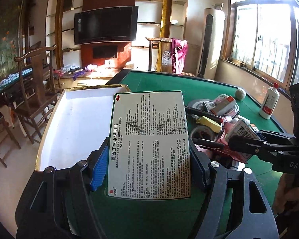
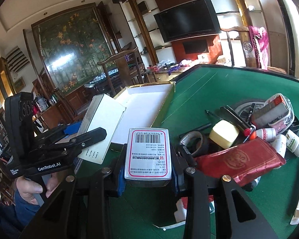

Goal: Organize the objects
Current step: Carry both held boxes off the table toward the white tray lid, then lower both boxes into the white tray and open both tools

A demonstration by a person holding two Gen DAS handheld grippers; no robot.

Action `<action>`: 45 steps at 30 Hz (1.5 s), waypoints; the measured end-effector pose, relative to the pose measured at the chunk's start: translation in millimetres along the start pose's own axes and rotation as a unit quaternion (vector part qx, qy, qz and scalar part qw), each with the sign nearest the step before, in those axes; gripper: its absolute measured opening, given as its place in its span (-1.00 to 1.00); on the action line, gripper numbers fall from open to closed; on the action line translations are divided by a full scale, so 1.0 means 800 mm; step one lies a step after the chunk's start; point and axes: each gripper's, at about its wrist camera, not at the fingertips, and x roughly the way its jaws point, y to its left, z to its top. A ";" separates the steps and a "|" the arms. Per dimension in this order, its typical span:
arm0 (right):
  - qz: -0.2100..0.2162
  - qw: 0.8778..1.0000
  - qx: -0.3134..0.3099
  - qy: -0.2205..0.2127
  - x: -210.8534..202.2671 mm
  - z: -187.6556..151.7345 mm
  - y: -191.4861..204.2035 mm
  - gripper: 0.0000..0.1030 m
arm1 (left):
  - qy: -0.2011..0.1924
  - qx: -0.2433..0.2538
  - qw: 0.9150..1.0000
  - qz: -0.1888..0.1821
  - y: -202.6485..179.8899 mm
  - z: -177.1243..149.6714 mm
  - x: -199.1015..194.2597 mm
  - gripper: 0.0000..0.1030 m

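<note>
While both grippers carry boxes over the green table (image 1: pixel 153 81), the main risk is a slip before either reaches the white tray (image 1: pixel 77 119) at centre left of the left wrist view. The left gripper (image 1: pixel 147 157) pinches a wide flat medicine box (image 1: pixel 149 143) by its lower sides only, so most of the box sticks out beyond the blue pads (image 1: pixel 99 165); any tilt or bump on the tray's rim could lever it loose. The right gripper (image 2: pixel 148 169) clamps a smaller barcoded box (image 2: pixel 148 153) between its pads at centre bottom of its view, a firmer hold. The two tools are close together, so they could collide. To the right, the clutter pile with the red packet (image 2: pixel 239 161), yellow block (image 2: pixel 224 133) and small bottles (image 2: pixel 293 143) awaits sorting.
</note>
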 end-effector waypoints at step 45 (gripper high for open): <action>-0.053 0.981 0.062 0.178 0.386 0.244 0.004 -0.32 | 0.197 -0.085 0.972 0.096 0.222 0.149 0.261 0.38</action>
